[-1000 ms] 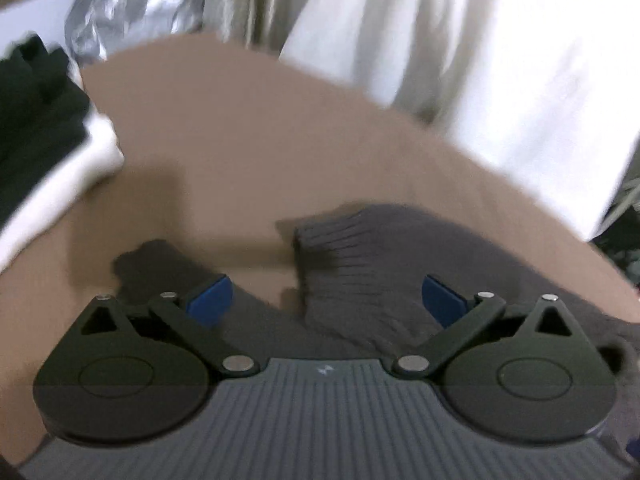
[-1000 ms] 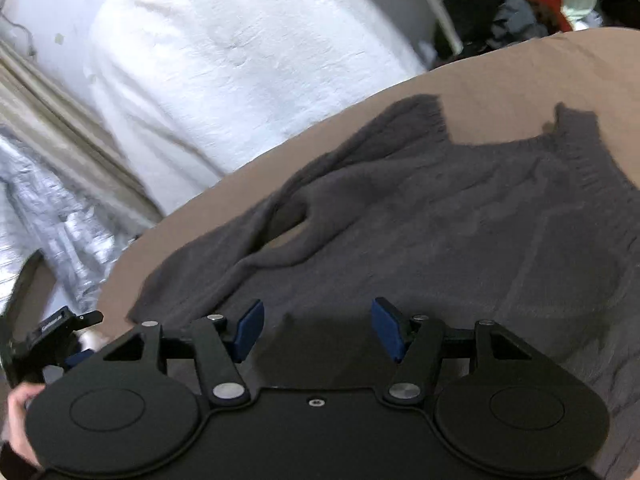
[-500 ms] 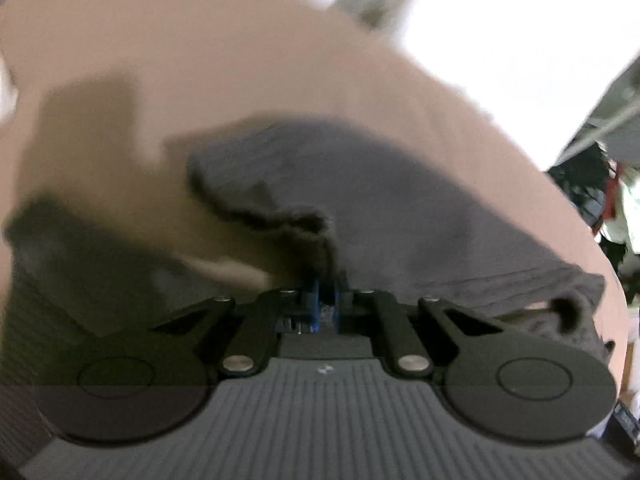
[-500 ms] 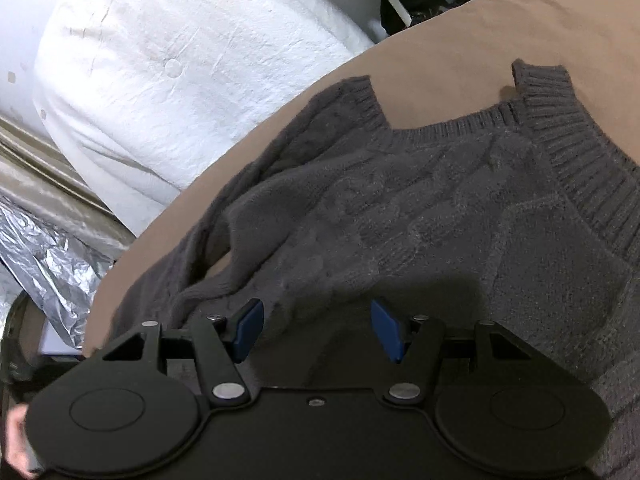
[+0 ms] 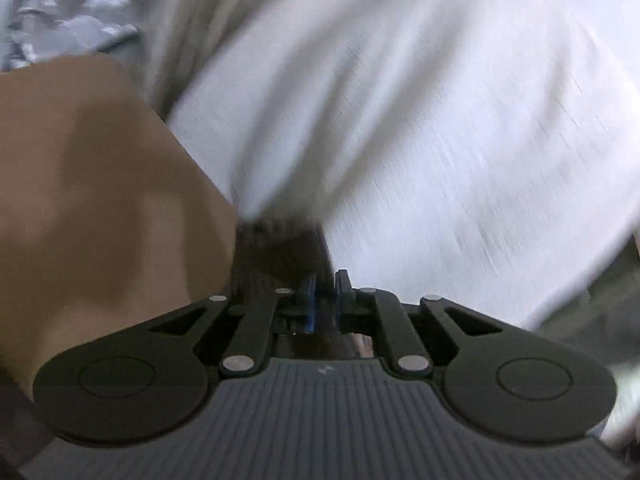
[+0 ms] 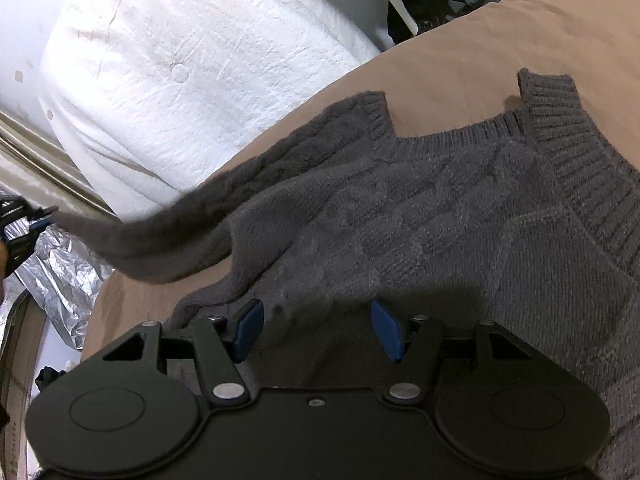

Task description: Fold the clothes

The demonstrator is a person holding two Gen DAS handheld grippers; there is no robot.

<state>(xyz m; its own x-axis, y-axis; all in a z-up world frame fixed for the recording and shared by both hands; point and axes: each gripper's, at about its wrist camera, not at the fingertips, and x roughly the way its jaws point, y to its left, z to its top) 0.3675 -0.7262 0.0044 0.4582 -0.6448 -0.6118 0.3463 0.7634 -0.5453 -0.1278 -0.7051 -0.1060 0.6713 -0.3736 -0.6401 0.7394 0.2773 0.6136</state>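
Lifted since a moment ago, the sleeve (image 6: 160, 236) of the grey sweater (image 6: 440, 220) now stretches off the brown bed cover (image 6: 460, 52) toward the far left, where the left gripper (image 5: 323, 300) has it pinched, blue pads nearly together on dark knit. Its view is blurred and has swung up to the white quilt (image 5: 440, 120). The right gripper (image 6: 316, 328) hovers low over the sweater's near part with its jaws spread wide and nothing between them. The sweater's body lies flat on the cover, ribbed edges at the far right, crinkled foil (image 6: 64, 280) at the left.
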